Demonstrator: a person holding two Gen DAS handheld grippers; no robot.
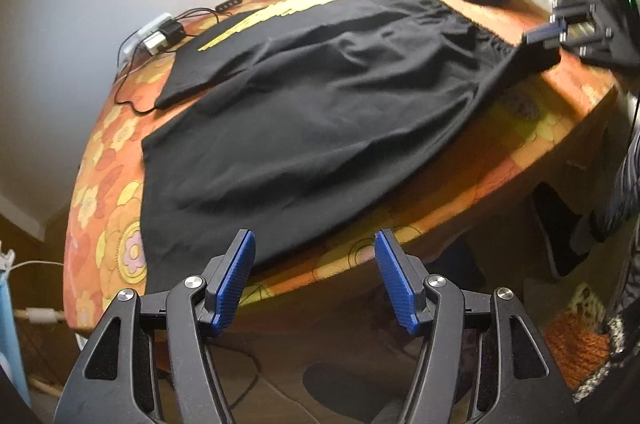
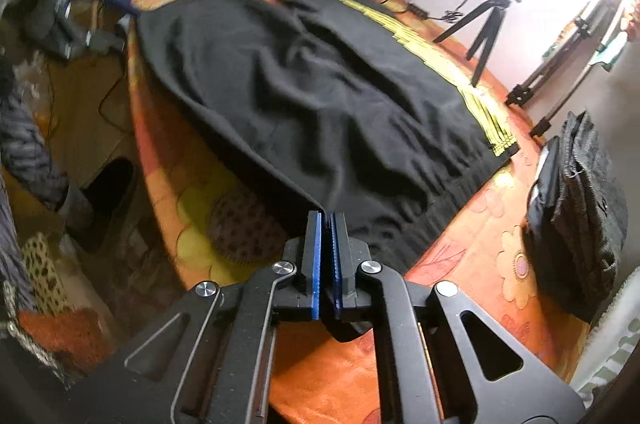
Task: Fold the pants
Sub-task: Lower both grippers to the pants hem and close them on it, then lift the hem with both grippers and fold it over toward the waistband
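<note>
Hovering off near edge of orange floral-cloth desk (image 1: 500,159), left claw (image 1: 315,278) spread wide, holding nothing. Black fabric pants (image 1: 320,111) lie flat across desk. Right claw (image 2: 327,252) clamped on pants waistband corner.

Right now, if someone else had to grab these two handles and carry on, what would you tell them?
Left gripper: open, holding nothing, hanging by the near table edge at the pants' leg end.
Right gripper: fingers shut on the pants' waistband corner.
Pants: spread flat on the flowered table, a few wrinkles, on top of a black cloth with yellow stripes. A stack of folded clothes sits at the table's end.
Done: pants laid out, one corner gripped.
Left: no fold shows yet; probably grip the leg end with the left gripper, then fold.
</note>
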